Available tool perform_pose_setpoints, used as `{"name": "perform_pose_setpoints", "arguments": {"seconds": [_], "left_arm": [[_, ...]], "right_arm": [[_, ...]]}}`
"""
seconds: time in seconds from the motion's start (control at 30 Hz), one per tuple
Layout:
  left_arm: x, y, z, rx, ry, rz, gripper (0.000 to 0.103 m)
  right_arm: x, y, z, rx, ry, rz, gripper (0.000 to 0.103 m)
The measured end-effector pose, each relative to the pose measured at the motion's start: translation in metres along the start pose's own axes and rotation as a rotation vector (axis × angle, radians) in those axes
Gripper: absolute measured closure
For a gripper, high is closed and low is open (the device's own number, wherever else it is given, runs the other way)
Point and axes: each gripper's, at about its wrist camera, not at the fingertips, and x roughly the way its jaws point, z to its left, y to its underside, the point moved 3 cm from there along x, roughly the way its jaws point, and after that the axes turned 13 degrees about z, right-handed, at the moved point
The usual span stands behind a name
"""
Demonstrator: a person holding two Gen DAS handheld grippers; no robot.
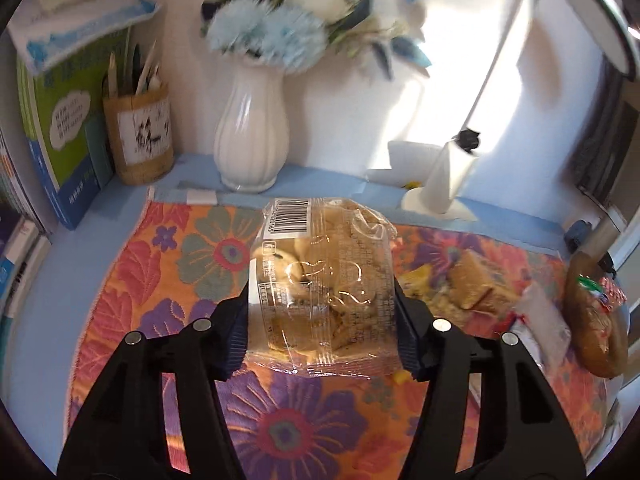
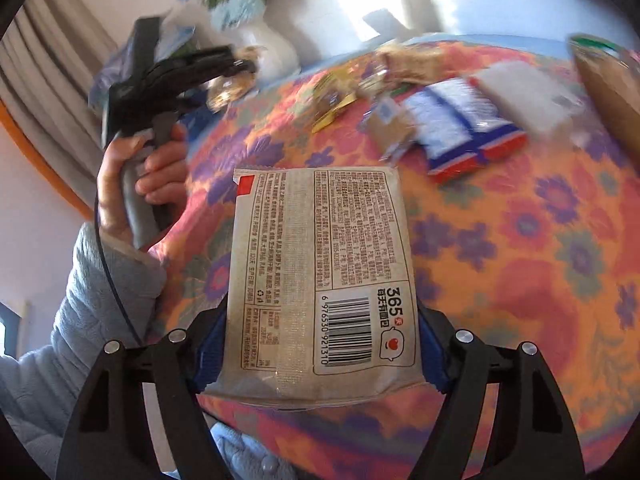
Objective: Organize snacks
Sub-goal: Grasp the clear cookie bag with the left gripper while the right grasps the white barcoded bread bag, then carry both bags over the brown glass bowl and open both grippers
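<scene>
My left gripper [image 1: 322,332] is shut on a clear pack of pale cookies [image 1: 320,280] with a barcode at its far end, held above the flowered cloth [image 1: 168,280]. My right gripper [image 2: 320,352] is shut on a flat grey bread packet [image 2: 320,272], printed back side up, also lifted over the cloth. In the right wrist view the left gripper [image 2: 236,66] shows at the upper left, blurred, held by a hand [image 2: 132,184] in a pale blue sleeve, with the cookie pack [image 2: 230,90] in it.
Loose snacks lie at the cloth's far right: a tan wafer pack [image 1: 480,284], blue-and-red packets [image 2: 464,132], yellow wrappers [image 2: 332,108] and a brown bag [image 1: 596,320]. A white vase [image 1: 252,136], a pen cup [image 1: 140,136], books [image 1: 60,120] and a lamp [image 1: 444,184] stand along the wall.
</scene>
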Motion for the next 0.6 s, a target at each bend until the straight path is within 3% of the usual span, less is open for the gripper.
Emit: {"name": "perform_pose_setpoints", "arguments": {"seconds": [0.2,0.4,0.6], "left_arm": [[-0.047,-0.002,-0.073,0.119,0.053,-0.06,0.043],[-0.073,-0.006,-0.179,0.3,0.118,-0.101,0.043],[-0.065,-0.005,-0.289,0.418,0.271,-0.032,0.043]], "right_arm": [[-0.072,0.006,-0.041,0.086,0.014,-0.147,0.028],[-0.156,-0.008,-0.105,0.181,0.141,-0.314,0.028],[-0.215,-0.026,-0.198,0.411,0.176,-0.442,0.028]]}}
